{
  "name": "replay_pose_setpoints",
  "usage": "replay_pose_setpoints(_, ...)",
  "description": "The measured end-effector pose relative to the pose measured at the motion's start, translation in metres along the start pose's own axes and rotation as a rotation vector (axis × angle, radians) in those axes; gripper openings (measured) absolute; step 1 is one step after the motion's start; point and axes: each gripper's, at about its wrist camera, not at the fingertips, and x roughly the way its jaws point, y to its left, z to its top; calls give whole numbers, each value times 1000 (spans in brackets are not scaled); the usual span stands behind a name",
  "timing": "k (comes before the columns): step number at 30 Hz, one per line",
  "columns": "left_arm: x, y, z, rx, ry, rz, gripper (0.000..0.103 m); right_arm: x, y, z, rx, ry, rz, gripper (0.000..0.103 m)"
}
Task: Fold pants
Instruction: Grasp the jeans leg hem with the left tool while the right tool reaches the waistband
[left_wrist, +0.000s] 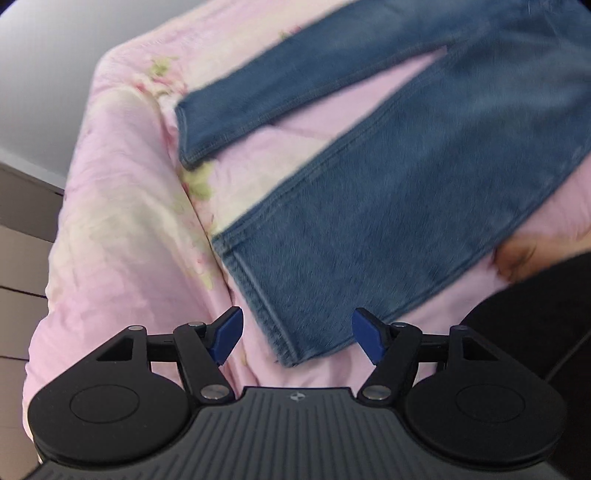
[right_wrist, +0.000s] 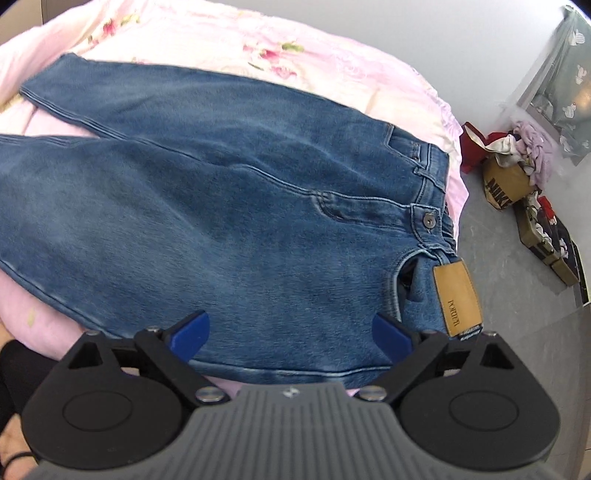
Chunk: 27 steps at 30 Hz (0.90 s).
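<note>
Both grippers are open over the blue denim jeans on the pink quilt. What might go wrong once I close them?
1. The left gripper sits over the near leg's hem; closing could pinch the pink floral quilt too.
2. The right gripper is near the tan leather waistband tag; it may catch only the tag.
3. The blue denim jeans lie with legs splayed, so lifting unevenly could skew the fold.

1 jeans (right_wrist: 221, 206), 2 grippers (left_wrist: 297, 338), 2 boxes (right_wrist: 504, 184).

The pants (right_wrist: 221, 206) lie flat on the bed (right_wrist: 332, 55), legs spread apart, waistband at the bed's right edge; boxes (right_wrist: 506, 184) stand on the floor (right_wrist: 498, 258) beyond.
</note>
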Motion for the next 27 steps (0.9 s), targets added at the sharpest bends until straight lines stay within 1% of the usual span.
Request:
replay_pose_setpoints(3,23,-3,-7,109,48,18,80,3,-6,3,4,18,-32,88)
replay_pose_setpoints(5,33,-7,-11,197,79,-3,80,3,-11,3,19,25,-42,88)
replay_pose_setpoints(8,46,-15,-17,309,120,-57,80,4,-18,3,51,43,-60,88)
replay_pose_setpoints(13,72,-28,-25,457,146,-36,80,11,-28,1,98,67,-64,88)
replay_pose_setpoints(18,92,-37,-25,523,168,-6,80,17,-34,0,55,73,-65,88)
replay_pose_setpoints(22,103,-43,-24,530,150,14,81,22,-41,5,35,127,-65,88)
replay_pose_setpoints(24,107,-47,-22,538,140,28,82,24,-43,6,-7,149,-58,88)
replay_pose_setpoints(27,111,-55,-21,560,132,66,83,26,-46,5,-119,173,-53,88)
